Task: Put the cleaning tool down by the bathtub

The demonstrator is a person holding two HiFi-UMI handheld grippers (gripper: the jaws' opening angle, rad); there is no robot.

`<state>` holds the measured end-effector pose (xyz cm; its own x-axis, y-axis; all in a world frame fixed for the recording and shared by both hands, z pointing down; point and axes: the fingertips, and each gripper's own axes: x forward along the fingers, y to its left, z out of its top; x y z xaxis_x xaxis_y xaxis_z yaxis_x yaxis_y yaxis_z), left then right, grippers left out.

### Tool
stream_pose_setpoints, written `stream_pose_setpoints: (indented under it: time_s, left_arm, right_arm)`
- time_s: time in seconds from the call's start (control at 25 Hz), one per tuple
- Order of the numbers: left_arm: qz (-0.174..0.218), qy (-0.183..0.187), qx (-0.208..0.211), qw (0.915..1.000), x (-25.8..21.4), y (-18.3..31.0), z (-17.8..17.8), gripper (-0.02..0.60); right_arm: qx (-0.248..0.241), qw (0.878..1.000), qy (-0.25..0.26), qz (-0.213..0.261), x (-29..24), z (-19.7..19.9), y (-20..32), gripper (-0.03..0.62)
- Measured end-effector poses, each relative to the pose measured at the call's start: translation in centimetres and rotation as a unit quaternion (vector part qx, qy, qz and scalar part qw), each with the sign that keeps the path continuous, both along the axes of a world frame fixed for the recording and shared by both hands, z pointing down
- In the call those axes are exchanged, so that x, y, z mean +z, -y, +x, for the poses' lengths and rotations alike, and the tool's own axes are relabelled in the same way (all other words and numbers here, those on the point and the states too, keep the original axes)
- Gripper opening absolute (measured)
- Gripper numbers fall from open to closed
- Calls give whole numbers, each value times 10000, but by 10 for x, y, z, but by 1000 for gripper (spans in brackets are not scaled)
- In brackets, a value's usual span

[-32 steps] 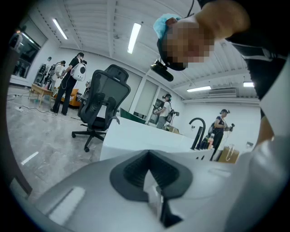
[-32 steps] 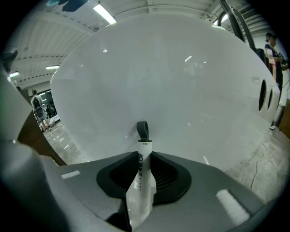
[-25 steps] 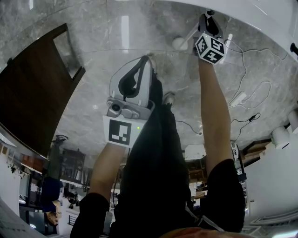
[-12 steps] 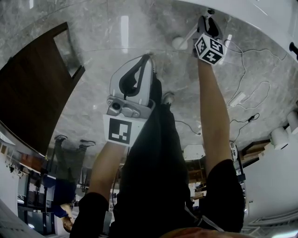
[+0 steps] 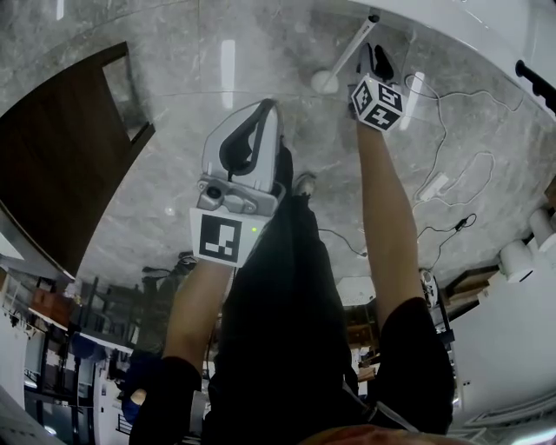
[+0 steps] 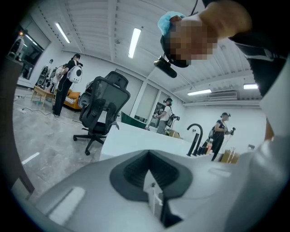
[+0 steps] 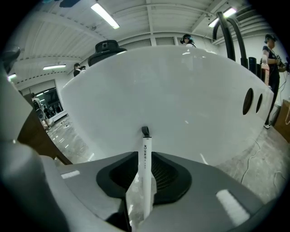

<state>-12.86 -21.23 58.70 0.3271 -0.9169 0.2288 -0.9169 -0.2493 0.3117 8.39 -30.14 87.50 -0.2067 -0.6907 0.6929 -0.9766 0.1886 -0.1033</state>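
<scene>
The cleaning tool [image 5: 350,50] is a white stick with a round base on the marble floor, its top leaning on the white bathtub [image 5: 473,26]. My right gripper [image 5: 372,50] is at the stick's upper part. In the right gripper view the stick [image 7: 145,154] stands between the jaws of that gripper [image 7: 142,183] against the tub wall [image 7: 181,95]. The jaws are closing, and the pads do not visibly press on the stick. My left gripper [image 5: 271,106] hangs over the floor mid-frame, away from the tool. Its jaws [image 6: 152,192] are shut with nothing between them.
A dark wooden panel [image 5: 61,156] leans at the left. White cables [image 5: 456,130] and a power strip [image 5: 434,185] lie on the floor to the right. The left gripper view shows an office chair [image 6: 102,111], a black tap [image 6: 195,136] and several people standing about.
My right gripper has drawn back a little from the stick, which stays leaning on the tub. The left gripper has hardly moved. The whole head view has shifted slightly.
</scene>
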Motion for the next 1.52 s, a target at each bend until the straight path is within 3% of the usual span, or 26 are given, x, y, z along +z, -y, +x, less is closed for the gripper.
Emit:
stream_pose_setpoints:
  time_s: [0.24, 0.76, 1.08, 1.52]
  left_arm:
    - [83, -11, -77, 9999, -43, -12, 15, 8]
    - [329, -61, -121, 9994, -173, -43, 74, 8]
    - [212, -32, 9, 9998, -242, -89, 109, 8]
    - [632, 40, 248, 9977, -334, -183, 161, 8]
  right_arm:
    - [56, 9999, 69, -86, -49, 8, -32, 4]
    - [184, 9986, 422, -274, -206, 43, -106, 0]
    - [56, 9977, 655, 188, -336, 58, -165, 0]
    - [-63, 9859, 1119, 1239, -495, 88, -247, 0]
